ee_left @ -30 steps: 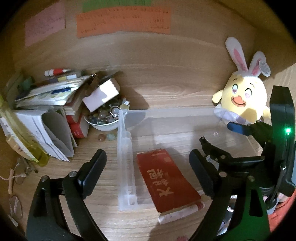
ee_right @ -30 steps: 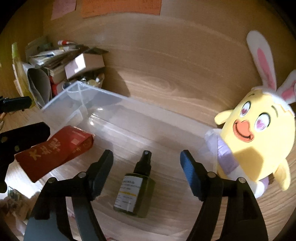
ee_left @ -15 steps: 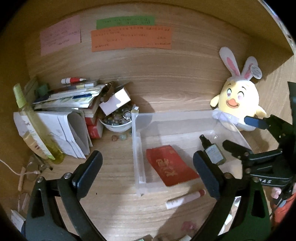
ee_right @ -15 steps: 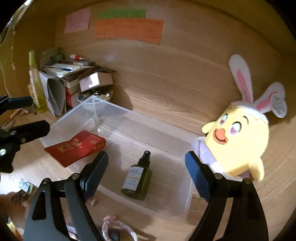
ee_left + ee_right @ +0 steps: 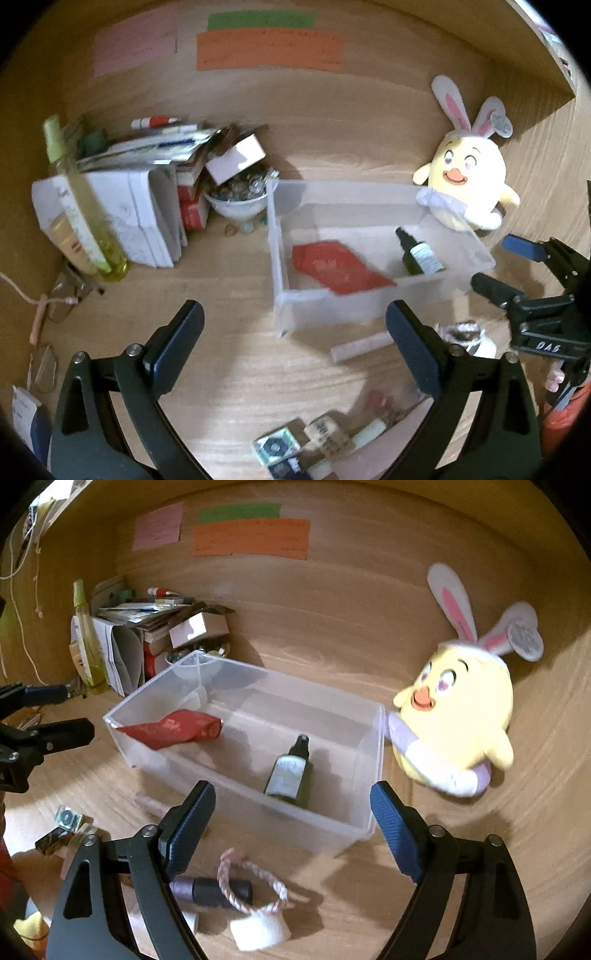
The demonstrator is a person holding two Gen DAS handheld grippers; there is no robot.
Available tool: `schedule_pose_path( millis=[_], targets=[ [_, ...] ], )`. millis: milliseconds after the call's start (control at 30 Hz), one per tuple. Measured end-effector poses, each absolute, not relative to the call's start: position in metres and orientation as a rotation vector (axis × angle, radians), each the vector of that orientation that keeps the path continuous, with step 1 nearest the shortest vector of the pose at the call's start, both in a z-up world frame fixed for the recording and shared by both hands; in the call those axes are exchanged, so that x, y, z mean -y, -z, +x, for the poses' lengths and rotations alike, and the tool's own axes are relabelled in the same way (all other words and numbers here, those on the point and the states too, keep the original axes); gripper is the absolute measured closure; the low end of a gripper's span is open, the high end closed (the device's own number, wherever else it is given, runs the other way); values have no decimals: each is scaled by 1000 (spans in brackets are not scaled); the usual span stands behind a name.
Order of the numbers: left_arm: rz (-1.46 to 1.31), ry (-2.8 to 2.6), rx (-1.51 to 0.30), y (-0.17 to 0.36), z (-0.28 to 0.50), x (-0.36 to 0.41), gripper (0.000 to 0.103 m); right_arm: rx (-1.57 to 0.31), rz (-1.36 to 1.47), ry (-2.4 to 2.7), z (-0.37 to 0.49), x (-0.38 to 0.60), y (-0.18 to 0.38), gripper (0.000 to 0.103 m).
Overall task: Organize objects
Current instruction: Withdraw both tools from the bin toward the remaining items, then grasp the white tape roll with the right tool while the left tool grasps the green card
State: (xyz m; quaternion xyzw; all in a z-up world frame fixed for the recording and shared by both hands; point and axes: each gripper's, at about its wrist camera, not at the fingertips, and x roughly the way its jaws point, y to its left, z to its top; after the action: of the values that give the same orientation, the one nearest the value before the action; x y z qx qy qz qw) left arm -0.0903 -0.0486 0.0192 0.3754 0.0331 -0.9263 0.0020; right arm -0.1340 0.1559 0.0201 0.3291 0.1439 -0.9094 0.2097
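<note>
A clear plastic bin (image 5: 284, 295) (image 5: 365, 823) stands on the wooden desk. In it lie a red packet (image 5: 340, 269) (image 5: 173, 729) and a dark green spray bottle (image 5: 419, 254) (image 5: 290, 775). My left gripper (image 5: 295, 339) is open and empty, held back from the bin's near left corner. My right gripper (image 5: 291, 827) is open and empty, held above the bin's near wall; it also shows in the left wrist view (image 5: 498, 266). In front of the bin lie a white stick (image 5: 360, 345), a dark tube (image 5: 212, 890), a braided loop (image 5: 251, 882) and small packets (image 5: 303, 443).
A yellow bunny-eared plush (image 5: 465, 188) (image 5: 454, 716) leans at the bin's right end. A stack of books and papers (image 5: 140, 195), a bowl of stones (image 5: 238, 199) and a tall yellow-green bottle (image 5: 81, 206) stand at the left. Coloured notes (image 5: 251, 535) hang on the back wall.
Both grippers have pulled back and up from the bin, so more of the desk shows. The red packet and spray bottle stay in the bin. Both grippers stay open.
</note>
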Motion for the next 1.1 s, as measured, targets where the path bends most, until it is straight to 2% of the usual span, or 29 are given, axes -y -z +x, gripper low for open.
schedule_pose_path(
  millis=[567,833,1100],
  targets=[
    [1272,2795,-104,10,-48,63,3,-327,971,2551,-103,-190,-7,19],
    [1367,2772,-207,28,-35,65,3,-255,1089,2523,-93,-202,19,19],
    [1400,2754,-184,45,-28,58,3,-186,1183,2488,-94,-208,43,19]
  ],
)
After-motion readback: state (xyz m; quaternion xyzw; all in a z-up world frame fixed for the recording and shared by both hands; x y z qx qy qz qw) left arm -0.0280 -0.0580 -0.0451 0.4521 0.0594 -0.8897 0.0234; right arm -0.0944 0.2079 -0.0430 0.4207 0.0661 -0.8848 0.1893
